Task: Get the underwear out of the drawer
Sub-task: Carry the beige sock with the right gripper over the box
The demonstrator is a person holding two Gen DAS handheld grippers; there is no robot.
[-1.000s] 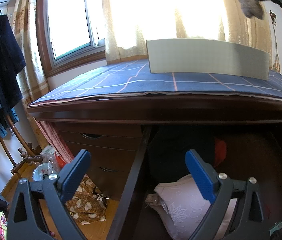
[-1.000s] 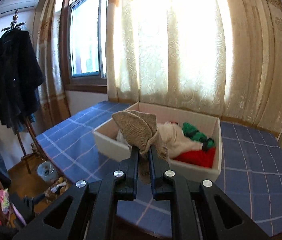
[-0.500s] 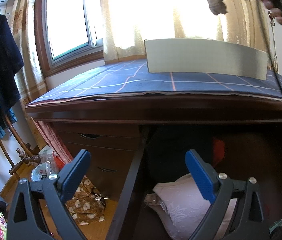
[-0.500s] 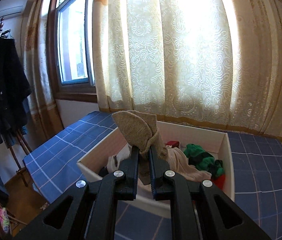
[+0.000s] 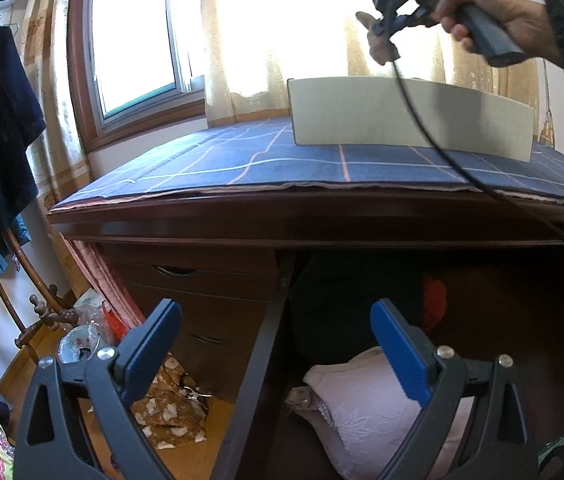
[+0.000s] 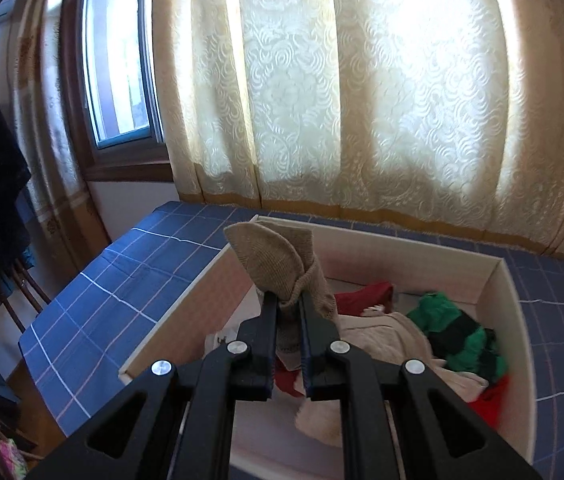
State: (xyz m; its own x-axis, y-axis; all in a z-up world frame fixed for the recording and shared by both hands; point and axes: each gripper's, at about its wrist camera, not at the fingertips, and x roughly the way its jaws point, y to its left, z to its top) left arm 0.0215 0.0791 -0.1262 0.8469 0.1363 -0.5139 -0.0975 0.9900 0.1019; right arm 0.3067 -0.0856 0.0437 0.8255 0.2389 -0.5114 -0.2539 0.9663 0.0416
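The right gripper (image 6: 286, 300) is clamped on a beige knitted garment (image 6: 277, 264) at frame centre, above the near left part of the white box (image 6: 522, 320). The release would go best further over the clothes inside. The left gripper (image 5: 275, 344) stands wide and empty at lower frame, over the open drawer (image 5: 265, 344) holding a pale lace piece (image 5: 362, 412). A blue checked cloth (image 5: 241, 160) covers the desk; lit curtains (image 6: 362, 100) fill the upper frame

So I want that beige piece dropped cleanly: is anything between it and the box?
Nothing visible. The right gripper holds the beige garment above the open white box, over clothes already inside.
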